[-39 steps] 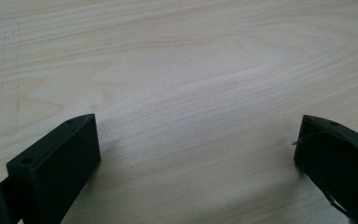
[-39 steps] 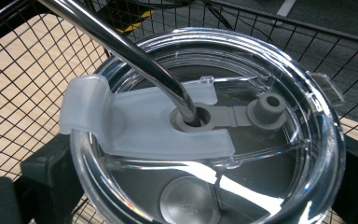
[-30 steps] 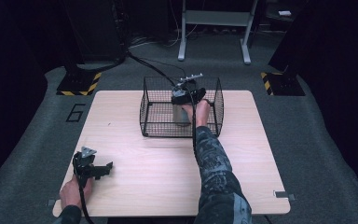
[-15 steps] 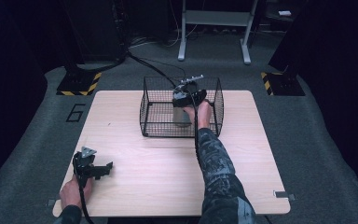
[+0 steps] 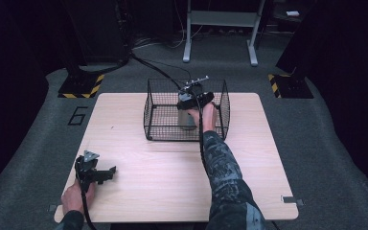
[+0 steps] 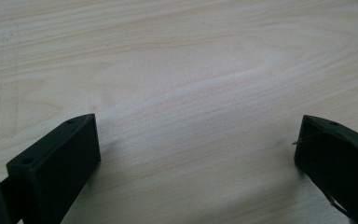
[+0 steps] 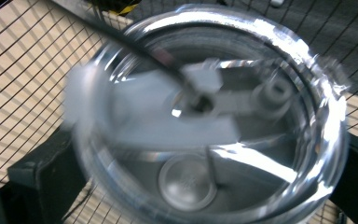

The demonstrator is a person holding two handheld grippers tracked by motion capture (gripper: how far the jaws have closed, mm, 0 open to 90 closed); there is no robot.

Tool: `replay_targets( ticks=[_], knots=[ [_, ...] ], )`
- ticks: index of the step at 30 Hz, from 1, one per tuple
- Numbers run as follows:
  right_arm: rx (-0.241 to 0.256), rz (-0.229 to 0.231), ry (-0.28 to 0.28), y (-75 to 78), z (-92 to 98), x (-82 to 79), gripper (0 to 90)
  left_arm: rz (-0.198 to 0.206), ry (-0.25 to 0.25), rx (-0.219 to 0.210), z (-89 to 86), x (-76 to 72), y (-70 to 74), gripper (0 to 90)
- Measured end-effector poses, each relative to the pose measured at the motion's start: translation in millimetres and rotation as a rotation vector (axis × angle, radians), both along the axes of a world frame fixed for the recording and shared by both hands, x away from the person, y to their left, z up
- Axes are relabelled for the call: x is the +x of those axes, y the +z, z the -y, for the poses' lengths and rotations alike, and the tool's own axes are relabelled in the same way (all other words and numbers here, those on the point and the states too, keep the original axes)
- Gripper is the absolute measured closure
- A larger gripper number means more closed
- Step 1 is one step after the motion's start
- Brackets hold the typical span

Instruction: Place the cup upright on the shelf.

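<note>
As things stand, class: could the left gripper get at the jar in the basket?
Probably not: the left gripper lies open at the table's near left corner, while the jar sits behind the basket's wire walls, already clamped by the right gripper.

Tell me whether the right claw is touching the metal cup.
Touching. In the right gripper view, both black jaws press against the sides of the metal cup, with the right claw inside the wire basket.

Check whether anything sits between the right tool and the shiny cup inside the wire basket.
Nothing visible does. In the right gripper view the right tool has a jaw on either side of the shiny cup, which is inside the wire basket. That view is blurred.
</note>
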State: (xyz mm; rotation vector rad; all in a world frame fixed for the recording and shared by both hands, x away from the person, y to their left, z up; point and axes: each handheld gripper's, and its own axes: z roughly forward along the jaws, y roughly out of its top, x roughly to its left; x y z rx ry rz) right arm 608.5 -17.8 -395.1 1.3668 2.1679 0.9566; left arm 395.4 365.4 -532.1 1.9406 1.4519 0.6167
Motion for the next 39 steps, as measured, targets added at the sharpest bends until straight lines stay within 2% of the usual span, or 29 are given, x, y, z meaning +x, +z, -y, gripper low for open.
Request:
replay_targets(
  ticks=[3, 5, 14, 15, 21, 22, 26, 27, 29, 32, 39],
  knots=[
    [0.007, -0.002, 0.007, 0.5, 3.3, -2.0, 0.0, -0.004, -0.002, -0.002, 0.1, -0.3, 0.1, 0.0],
    [0.037, -0.006, 0.012, 3.3, 8.0, -6.3, 0.0, -0.001, 0.0, -0.005, 0.3, -0.1, -0.1, 0.1],
    [0.062, 0.009, 0.048, 22.2, 24.6, -26.1, 0.0, -0.001, -0.001, -0.001, 0.1, -0.1, 0.0, 0.1],
    [0.066, 0.012, 0.07, 27.3, 29.3, -32.7, 0.0, 0.0, 0.0, -0.001, 0.0, 0.0, -0.1, 0.1],
    [0.055, 0.033, 0.11, 36.7, 35.0, -48.3, 0.0, 0.0, 0.0, -0.001, 0.1, 0.0, 0.0, 0.1],
    [0.05, 0.042, 0.131, 40.9, 38.7, -54.9, 0.0, -0.001, -0.001, -0.001, 0.0, -0.1, 0.0, 0.1],
    [0.058, 0.049, 0.138, 46.5, 41.2, -64.0, 0.0, -0.001, 0.0, -0.001, 0.1, -0.1, 0.0, 0.1],
    [0.034, 0.057, 0.163, 51.0, 44.8, -70.6, 0.0, -0.001, -0.001, -0.001, 0.0, 0.0, 0.0, 0.1],
    [0.052, 0.058, 0.159, 52.8, 44.1, -74.4, 0.0, 0.0, 0.0, -0.001, 0.1, 0.0, -0.1, 0.0],
    [0.028, 0.06, 0.195, 59.1, 48.5, -88.9, 0.0, 0.0, -0.001, -0.001, 0.0, 0.0, 0.0, 0.1],
    [0.013, 0.081, 0.212, 61.8, 60.8, -110.4, 0.0, -0.001, -0.007, 0.007, -0.6, 0.0, 0.2, 0.1]
  ],
)
